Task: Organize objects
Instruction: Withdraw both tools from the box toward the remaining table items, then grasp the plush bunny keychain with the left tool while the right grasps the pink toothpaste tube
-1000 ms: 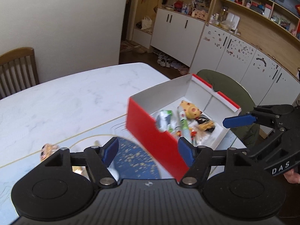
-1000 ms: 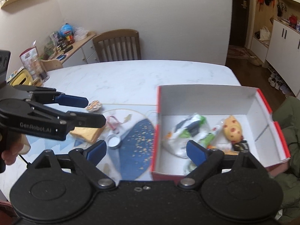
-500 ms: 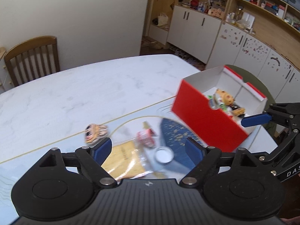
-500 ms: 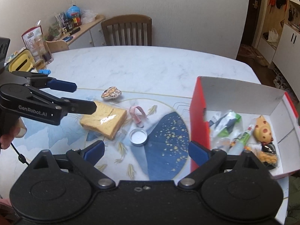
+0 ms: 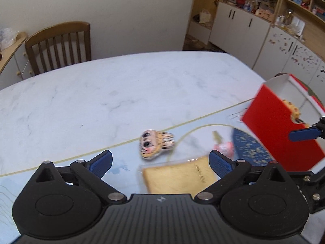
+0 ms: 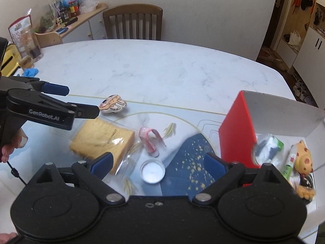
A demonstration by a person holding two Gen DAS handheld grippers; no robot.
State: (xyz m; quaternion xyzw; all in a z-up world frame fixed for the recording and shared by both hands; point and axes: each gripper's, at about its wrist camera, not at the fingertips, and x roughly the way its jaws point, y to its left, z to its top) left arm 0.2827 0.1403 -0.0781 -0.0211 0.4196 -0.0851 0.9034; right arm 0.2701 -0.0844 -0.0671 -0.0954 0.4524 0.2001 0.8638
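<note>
A red box (image 5: pixel 282 130) with a white inside stands at the table's right, also in the right wrist view (image 6: pixel 238 136); it holds a green-white packet (image 6: pixel 268 148), a tube and a yellow spotted toy (image 6: pixel 303 159). On the mat lie a bagged bread slice (image 5: pixel 178 178) (image 6: pixel 101 140), a striped plush face (image 5: pixel 155 144) (image 6: pixel 112 106), a pink band (image 6: pixel 150 140) and a small white lid (image 6: pixel 152 171). My left gripper (image 5: pixel 160 163) is open and empty above the bread and plush. My right gripper (image 6: pixel 158 163) is open and empty above the lid.
A blue patterned mat (image 6: pixel 189 162) covers the near part of the white marble table (image 5: pixel 113 93). A wooden chair (image 6: pixel 133 22) stands at the far side. A sideboard with clutter (image 6: pixel 67 16) is at the left, cupboards (image 5: pixel 254 26) at the right.
Both grippers have swung left, away from the box. The box has slid to the right edge of both views, and the bread, plush, band and lid have come into view.
</note>
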